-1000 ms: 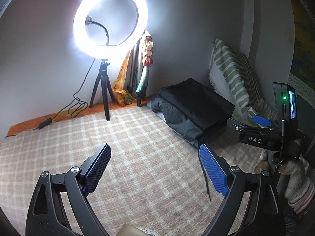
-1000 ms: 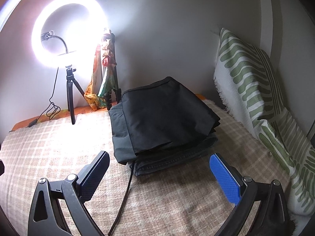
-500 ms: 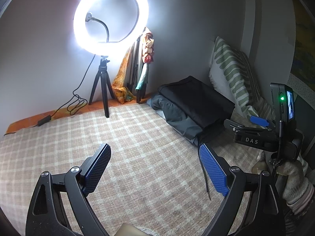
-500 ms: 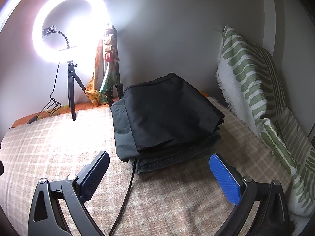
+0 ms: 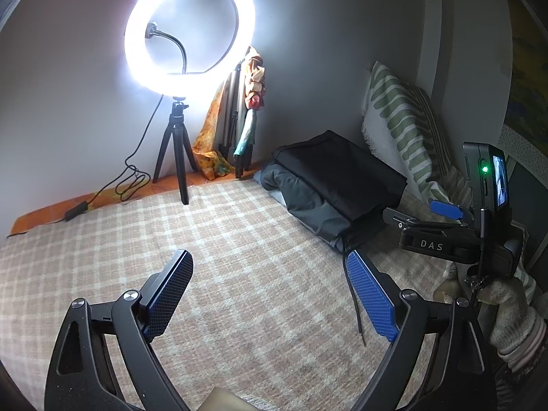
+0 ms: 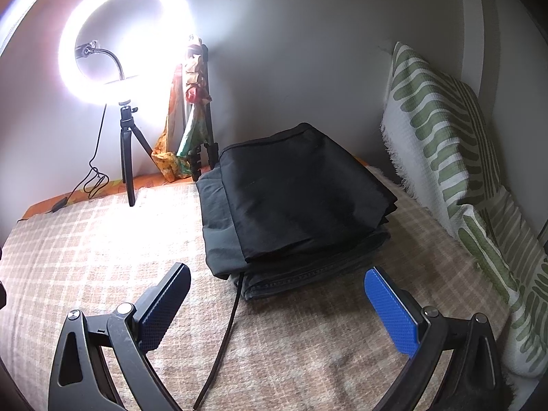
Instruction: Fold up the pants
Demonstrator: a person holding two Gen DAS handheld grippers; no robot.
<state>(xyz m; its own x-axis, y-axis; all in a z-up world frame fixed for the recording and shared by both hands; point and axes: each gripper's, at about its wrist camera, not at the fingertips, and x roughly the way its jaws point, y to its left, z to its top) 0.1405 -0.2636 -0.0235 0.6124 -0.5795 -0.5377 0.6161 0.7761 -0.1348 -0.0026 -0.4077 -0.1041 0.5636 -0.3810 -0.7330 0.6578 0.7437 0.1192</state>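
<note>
Pants [image 6: 294,205] lie folded, stacked on bed blanket [image 6: 102,257] just ahead of right hand-held gripper [image 6: 277,304]; jaws apart, empty. Left hand-held gripper [image 5: 270,294] likewise apart, stack ahead-right. Folding appears complete; unfolded garments possibly out of view.

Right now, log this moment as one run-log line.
left claw: open, empty | right claw: open, empty | folded pants stack: on plaid blanket, untouched | ring light: on
</note>
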